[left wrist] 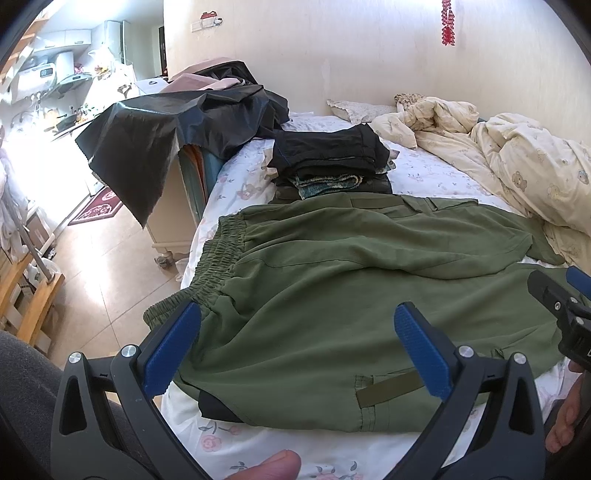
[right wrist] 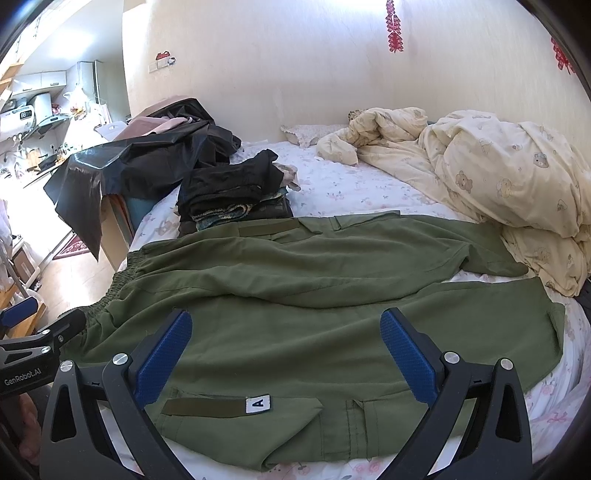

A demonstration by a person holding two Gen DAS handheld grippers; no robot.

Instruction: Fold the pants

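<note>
Olive-green cargo pants point(right wrist: 295, 295) spread flat on floral bedsheet point(right wrist: 351, 188), directly ahead. Left gripper point(left wrist: 297, 347), right gripper point(right wrist: 286, 350): wide open, empty. Risk: pinching sheet together with cloth; bunching.

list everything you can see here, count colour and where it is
pants: one, olive green, spread flat across the near part of the bed, waistband to the left
white tag: one, marked A, on the near pocket strap of the pants
folded clothes stack: one pile, mostly black, on the bed behind the pants
quilt: one, cream with bear print, bunched at the right and far side
bed sheet: one, white with pink flowers, covering the bed
black sheeting: one, glossy, draped over furniture left of the bed
red ornament: one, hanging on the far wall
left gripper: one, black with blue pads, open over the waistband end
right gripper: one, same colours, open over the near leg
</note>
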